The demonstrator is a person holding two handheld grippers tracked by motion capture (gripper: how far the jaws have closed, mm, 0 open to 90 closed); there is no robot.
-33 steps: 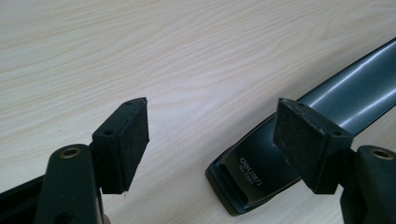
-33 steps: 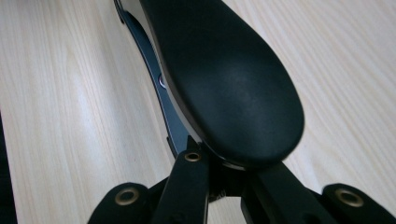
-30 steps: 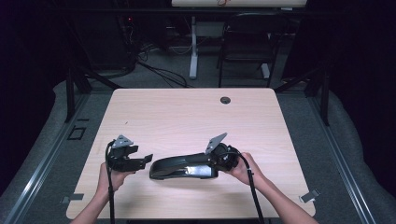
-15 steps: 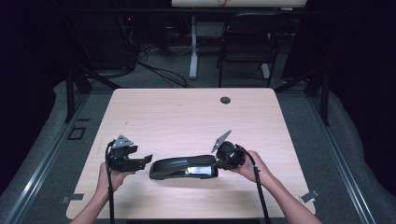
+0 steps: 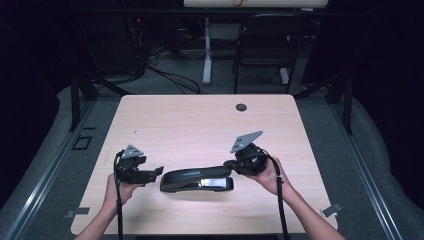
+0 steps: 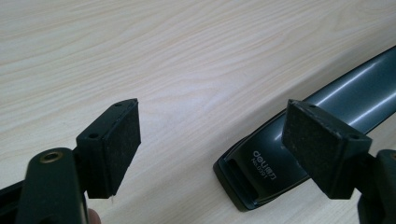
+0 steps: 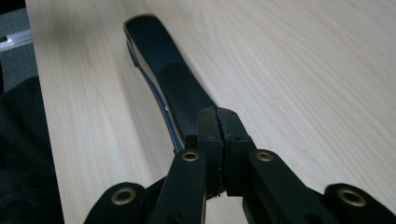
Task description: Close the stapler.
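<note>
Black stapler (image 5: 197,179) lies near the counter's (image 5: 200,120) front edge, its far end cropped in my left view. My left claw (image 5: 156,172) has just been opening, nothing between; right claw (image 5: 228,163) is pressed together, and I can't tell whether it touches the stapler.

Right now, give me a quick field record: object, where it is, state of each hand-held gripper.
object: black stapler, long body, closed
location: lying flat on the wooden table, near the front edge
left hand-held gripper: jaws apart, have just been opening; nothing between the pads; stapler's end just beyond them
right hand-held gripper: jaws shut together, nothing between them, tip over the stapler's other end
</note>
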